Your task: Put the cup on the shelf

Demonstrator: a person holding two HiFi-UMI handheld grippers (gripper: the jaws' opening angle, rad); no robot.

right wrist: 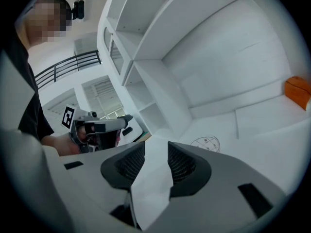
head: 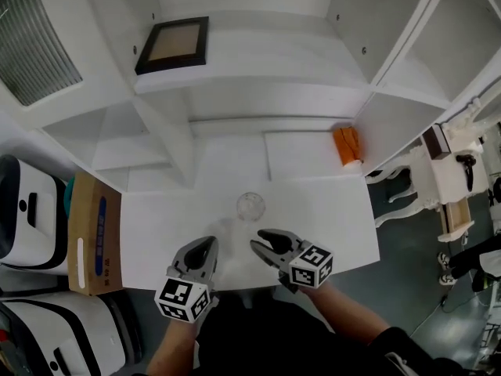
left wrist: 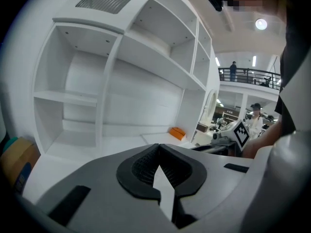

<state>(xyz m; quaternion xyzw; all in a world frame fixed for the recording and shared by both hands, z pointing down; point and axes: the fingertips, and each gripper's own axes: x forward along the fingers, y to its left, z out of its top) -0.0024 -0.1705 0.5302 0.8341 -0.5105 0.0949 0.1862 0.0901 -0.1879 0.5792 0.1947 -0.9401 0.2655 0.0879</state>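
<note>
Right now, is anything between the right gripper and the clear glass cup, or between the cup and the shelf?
Nothing visible. Bare white tabletop runs from the open right gripper to the clear glass cup, and from the cup to the white shelf. The orange object sits off to the right.

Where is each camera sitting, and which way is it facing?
Head view: on the person's head, facing steeply down at table, cup, left gripper, right gripper.
Left gripper view: on the left gripper, facing the shelf; shut jaws show.
Right gripper view: on the right gripper, facing cup and shelf; open, empty jaws show.
Shared: all three show the orange object.
</note>
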